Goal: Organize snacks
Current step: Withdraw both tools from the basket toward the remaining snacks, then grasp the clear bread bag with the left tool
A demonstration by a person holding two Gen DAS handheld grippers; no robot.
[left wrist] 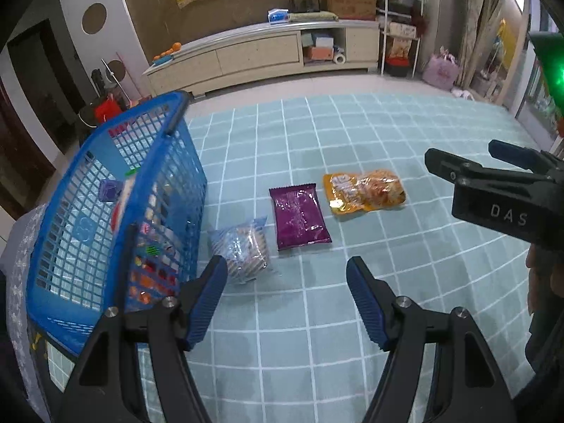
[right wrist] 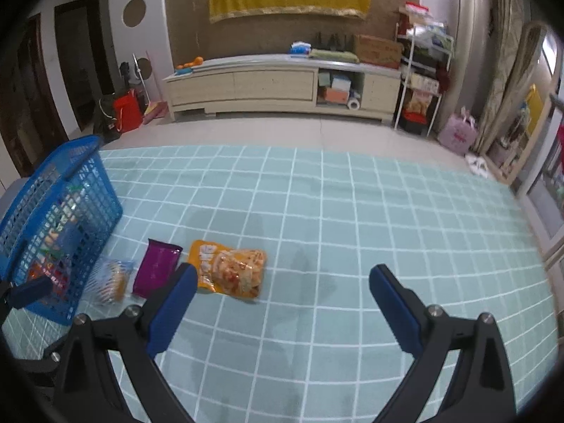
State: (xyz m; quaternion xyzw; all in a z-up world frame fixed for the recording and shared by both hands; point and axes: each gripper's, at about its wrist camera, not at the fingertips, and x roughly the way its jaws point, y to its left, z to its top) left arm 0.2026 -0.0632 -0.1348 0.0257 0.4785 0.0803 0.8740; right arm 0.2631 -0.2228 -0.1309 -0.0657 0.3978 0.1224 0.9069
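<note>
Three snack packs lie in a row on the teal checked cloth: a clear blue-striped pack point(left wrist: 245, 248), a purple pack point(left wrist: 299, 215) and an orange pack point(left wrist: 365, 192). A blue mesh basket point(left wrist: 88, 275) with several snacks inside stands at the left. My left gripper point(left wrist: 287, 275) is open and empty, just short of the striped and purple packs. My right gripper point(right wrist: 282, 283) is open and empty, hovering near the orange pack point(right wrist: 229, 271). The right wrist view also shows the purple pack point(right wrist: 157, 268), the striped pack point(right wrist: 111, 280) and the basket point(right wrist: 21, 211). The right gripper also shows in the left wrist view point(left wrist: 469, 162).
The checked cloth point(right wrist: 352, 229) covers the table, with bare cloth to the right of the packs. Beyond its far edge are a tiled floor, a long cream cabinet point(right wrist: 278, 84), a shelf rack point(right wrist: 423, 81) and bags on the floor.
</note>
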